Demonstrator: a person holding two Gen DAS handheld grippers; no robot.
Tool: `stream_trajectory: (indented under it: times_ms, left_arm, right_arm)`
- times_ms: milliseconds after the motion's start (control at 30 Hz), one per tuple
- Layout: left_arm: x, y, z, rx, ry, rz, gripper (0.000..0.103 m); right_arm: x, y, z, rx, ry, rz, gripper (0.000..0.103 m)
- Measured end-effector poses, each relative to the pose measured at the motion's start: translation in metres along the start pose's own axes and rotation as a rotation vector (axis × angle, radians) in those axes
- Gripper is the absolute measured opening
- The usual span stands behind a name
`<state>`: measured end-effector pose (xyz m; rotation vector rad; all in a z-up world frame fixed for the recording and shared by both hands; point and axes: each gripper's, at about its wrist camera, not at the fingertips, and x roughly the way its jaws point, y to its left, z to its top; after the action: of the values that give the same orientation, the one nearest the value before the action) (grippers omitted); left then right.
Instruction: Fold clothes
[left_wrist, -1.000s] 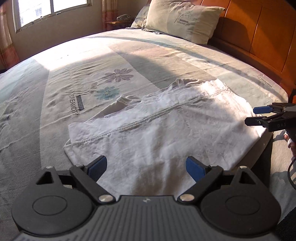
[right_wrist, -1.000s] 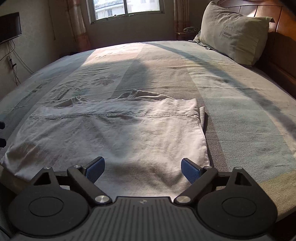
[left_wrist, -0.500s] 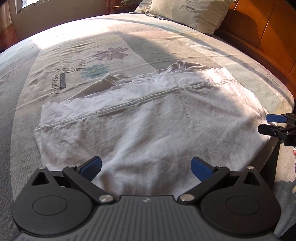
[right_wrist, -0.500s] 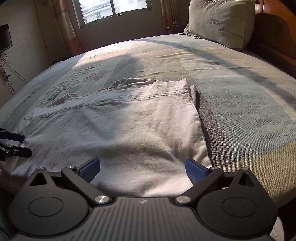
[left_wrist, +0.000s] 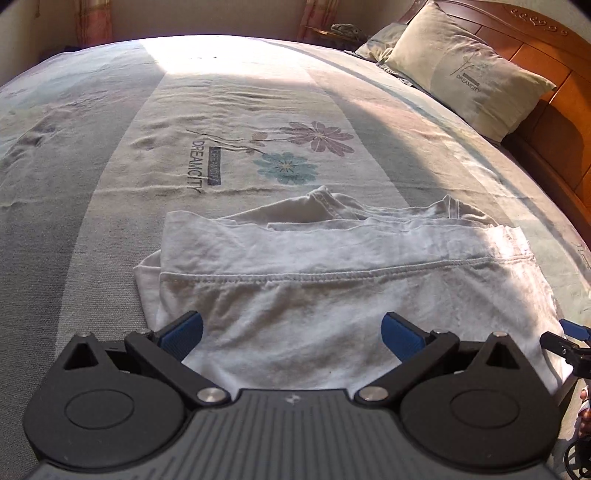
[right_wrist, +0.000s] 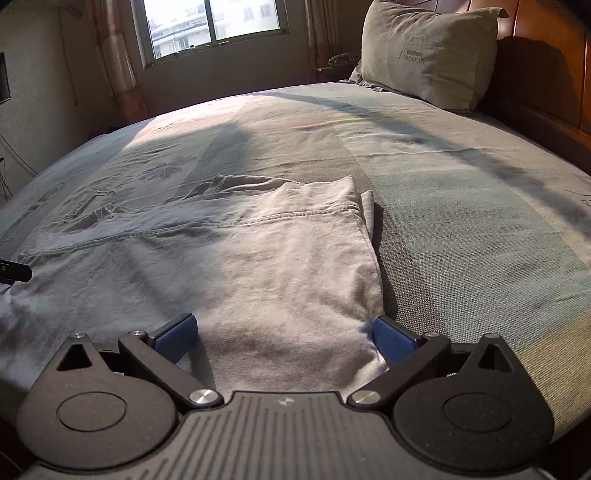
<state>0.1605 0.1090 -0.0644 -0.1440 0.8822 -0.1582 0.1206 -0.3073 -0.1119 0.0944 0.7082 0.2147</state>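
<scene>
A white garment (left_wrist: 332, 280) lies folded flat on the bed, its stitched hem running across and its collar at the far side. My left gripper (left_wrist: 291, 332) hangs open just over the garment's near left part, nothing between its pads. My right gripper (right_wrist: 284, 334) is open over the same garment (right_wrist: 240, 258) at its near right corner, and its right pad (right_wrist: 393, 338) sits at the cloth's side edge. Each gripper's tip shows at the edge of the other view: the right gripper (left_wrist: 569, 339) and the left gripper (right_wrist: 13, 271).
The bed sheet (left_wrist: 221, 147) carries a flower print and lettering beyond the garment. A pillow (left_wrist: 465, 74) leans on the wooden headboard (left_wrist: 554, 122) at the far right. A window (right_wrist: 210, 26) is behind the bed. The bed's near edge drops off under both grippers.
Both grippers have sunk closer to the garment's near edge and their jaws have widened slightly. The left one has shifted toward the garment's left end and rolled.
</scene>
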Motion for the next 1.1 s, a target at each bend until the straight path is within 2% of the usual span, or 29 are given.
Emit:
stream_trajectory:
  times_ms: [100, 200, 333, 367, 467, 533, 600, 667, 767, 867, 1000, 1100]
  left_arm:
    - [0.008, -0.001, 0.011, 0.017, -0.015, -0.056, 0.102]
    - [0.039, 0.005, 0.018, 0.031, 0.014, 0.010, 0.102]
    - [0.034, 0.011, 0.031, -0.059, -0.009, 0.059, 0.102]
    - [0.029, 0.009, 0.034, -0.070, -0.028, 0.028, 0.102]
    - [0.019, -0.010, 0.043, -0.012, -0.046, -0.096, 0.102]
    - [0.024, -0.027, 0.051, 0.043, -0.044, -0.150, 0.102]
    - [0.042, -0.038, 0.059, 0.076, -0.017, -0.174, 0.102]
    - [0.068, -0.041, 0.065, 0.078, 0.021, -0.157, 0.102]
    - [0.097, -0.032, 0.070, 0.019, 0.040, -0.175, 0.102]
    - [0.109, -0.026, 0.078, 0.000, 0.020, -0.157, 0.102]
    - [0.100, -0.025, 0.084, -0.034, 0.019, -0.144, 0.102]
    - [0.074, -0.031, 0.074, -0.017, 0.015, -0.140, 0.102]
  right_arm:
    - [0.002, 0.000, -0.001, 0.011, -0.012, -0.002, 0.103]
    - [0.002, -0.001, -0.001, 0.018, -0.017, 0.000, 0.103]
    - [0.002, -0.003, -0.001, 0.022, -0.018, 0.005, 0.103]
    - [0.002, -0.003, -0.001, 0.021, -0.019, 0.004, 0.103]
    - [0.002, -0.002, -0.002, 0.024, -0.028, -0.002, 0.103]
    - [0.002, -0.001, -0.003, 0.024, -0.036, -0.009, 0.103]
    - [0.002, 0.000, -0.003, 0.025, -0.039, -0.011, 0.103]
    - [0.002, 0.000, -0.003, 0.025, -0.040, -0.013, 0.103]
    - [0.002, 0.000, -0.003, 0.025, -0.039, -0.013, 0.103]
    - [0.003, 0.000, -0.002, 0.024, -0.037, -0.015, 0.103]
    - [0.003, 0.001, -0.003, 0.023, -0.041, -0.020, 0.103]
    - [0.003, 0.002, -0.004, 0.021, -0.046, -0.026, 0.103]
